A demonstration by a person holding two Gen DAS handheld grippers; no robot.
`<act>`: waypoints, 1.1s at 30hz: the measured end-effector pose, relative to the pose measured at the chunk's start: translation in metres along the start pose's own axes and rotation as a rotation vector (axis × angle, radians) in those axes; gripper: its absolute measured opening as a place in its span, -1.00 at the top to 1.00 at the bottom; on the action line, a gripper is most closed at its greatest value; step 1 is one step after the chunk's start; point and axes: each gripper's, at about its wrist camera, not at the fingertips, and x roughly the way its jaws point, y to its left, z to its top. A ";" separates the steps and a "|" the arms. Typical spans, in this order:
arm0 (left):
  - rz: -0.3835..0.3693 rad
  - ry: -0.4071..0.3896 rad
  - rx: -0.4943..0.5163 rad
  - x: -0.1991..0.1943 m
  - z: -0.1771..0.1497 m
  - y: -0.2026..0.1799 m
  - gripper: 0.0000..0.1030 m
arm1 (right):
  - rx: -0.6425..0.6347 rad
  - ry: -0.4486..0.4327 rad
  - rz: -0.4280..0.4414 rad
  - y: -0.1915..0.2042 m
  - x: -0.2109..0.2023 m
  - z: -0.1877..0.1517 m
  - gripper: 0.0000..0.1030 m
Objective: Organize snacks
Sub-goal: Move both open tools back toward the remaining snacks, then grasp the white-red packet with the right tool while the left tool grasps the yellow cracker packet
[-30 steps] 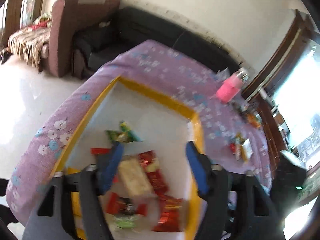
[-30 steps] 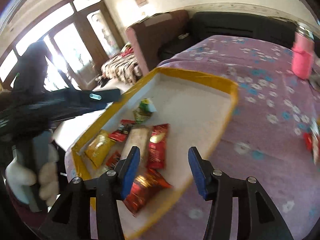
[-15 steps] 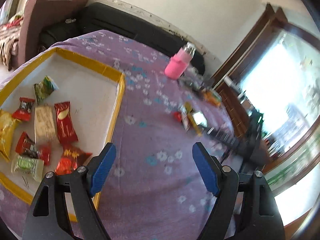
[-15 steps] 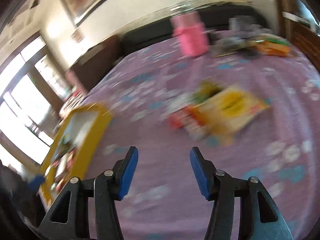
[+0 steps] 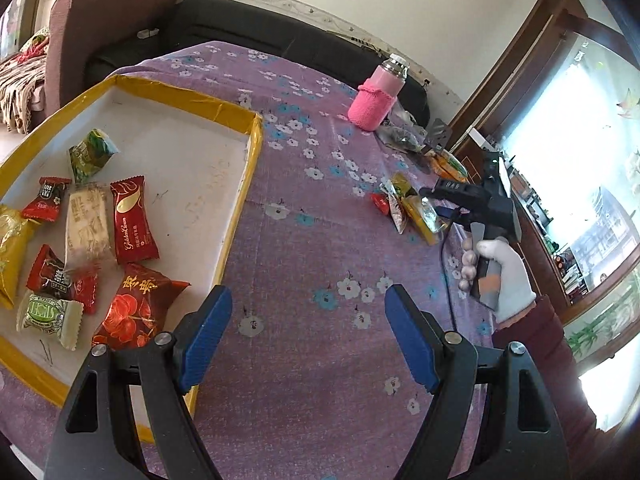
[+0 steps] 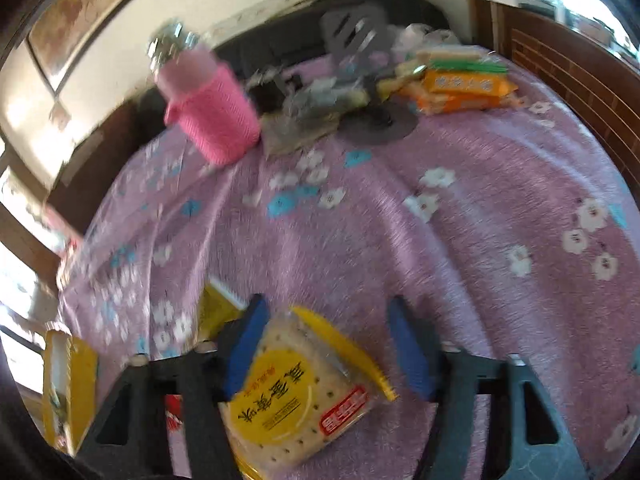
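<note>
A yellow-rimmed white tray at the left holds several wrapped snacks, among them a dark red bar and a red pouch. My left gripper hangs open over the bare purple cloth beside the tray, with nothing between its fingers. Further right, a gloved hand holds my right gripper over a small heap of loose snacks. In the right wrist view a yellow cracker packet lies on the cloth between the jaws of my right gripper. The jaws are closing, and the right pad stands apart from the packet.
A pink sleeved bottle stands at the far side of the table, next to a grey stand and orange packets. A small red snack and a gold packet lie by the crackers. A black sofa runs behind.
My left gripper swung from above the tray to the cloth on its right, then held still. My right gripper left the tray, crossed the table and came down over the cracker packet, its jaws narrowing.
</note>
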 end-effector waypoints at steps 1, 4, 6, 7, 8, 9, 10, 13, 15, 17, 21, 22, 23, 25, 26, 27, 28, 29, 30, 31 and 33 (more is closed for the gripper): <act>0.002 0.000 0.003 0.000 0.000 0.000 -0.53 | -0.033 0.010 0.000 0.004 0.001 -0.007 0.10; -0.007 0.009 0.008 0.004 -0.002 -0.003 -0.53 | -0.161 0.025 -0.024 0.022 -0.011 -0.034 0.10; -0.017 0.014 0.012 0.006 -0.004 -0.006 -0.53 | -0.211 0.057 -0.006 0.033 -0.022 -0.054 0.07; -0.023 0.016 0.014 0.006 -0.005 -0.008 -0.53 | -0.225 0.071 0.004 0.037 -0.026 -0.063 0.04; -0.028 0.018 0.019 0.007 -0.006 -0.010 -0.53 | -0.250 0.109 0.039 0.045 -0.033 -0.077 0.04; -0.030 0.019 0.023 0.007 -0.006 -0.012 -0.53 | -0.266 0.145 0.088 0.050 -0.037 -0.086 0.04; -0.032 0.020 0.028 0.006 -0.006 -0.013 -0.53 | -0.285 0.197 0.191 0.058 -0.041 -0.097 0.05; -0.030 0.013 0.034 0.003 -0.008 -0.016 -0.53 | -0.319 0.203 0.314 0.069 -0.057 -0.106 0.05; -0.029 0.010 0.033 0.000 -0.009 -0.016 -0.53 | -0.337 0.084 0.219 0.071 -0.070 -0.100 -0.23; -0.027 0.010 0.034 -0.001 -0.010 -0.017 -0.53 | -0.354 0.029 0.189 0.075 -0.070 -0.093 -0.30; -0.022 0.027 0.045 0.001 -0.013 -0.020 -0.53 | -0.437 0.004 0.123 0.096 -0.047 -0.084 -0.40; -0.021 0.030 0.049 0.001 -0.014 -0.021 -0.53 | -0.452 0.011 0.109 0.099 -0.038 -0.082 -0.40; -0.020 0.034 0.056 0.002 -0.015 -0.023 -0.53 | -0.460 0.019 0.092 0.102 -0.028 -0.079 -0.40; -0.014 0.041 0.069 0.003 -0.016 -0.026 -0.53 | -0.467 0.034 0.079 0.105 -0.012 -0.079 -0.40; -0.011 0.046 0.076 0.004 -0.016 -0.027 -0.53 | -0.466 0.036 0.074 0.106 -0.005 -0.079 -0.35; -0.009 0.049 0.080 0.004 -0.016 -0.028 -0.53 | -0.459 0.045 0.082 0.105 0.000 -0.080 -0.14; -0.006 0.051 0.087 0.005 -0.016 -0.029 -0.53 | -0.449 0.044 0.082 0.102 0.000 -0.082 -0.04; 0.000 0.052 0.097 0.007 -0.015 -0.032 -0.53 | -0.443 0.027 0.076 0.099 -0.003 -0.083 0.11; 0.003 0.054 0.104 0.009 -0.015 -0.033 -0.53 | -0.431 0.034 0.082 0.096 -0.005 -0.083 0.32; 0.007 0.060 0.113 0.011 -0.015 -0.035 -0.53 | -0.412 0.042 0.091 0.092 -0.008 -0.084 0.48; 0.015 0.075 0.132 0.019 -0.014 -0.041 -0.53 | -0.380 0.048 0.082 0.080 -0.018 -0.087 0.76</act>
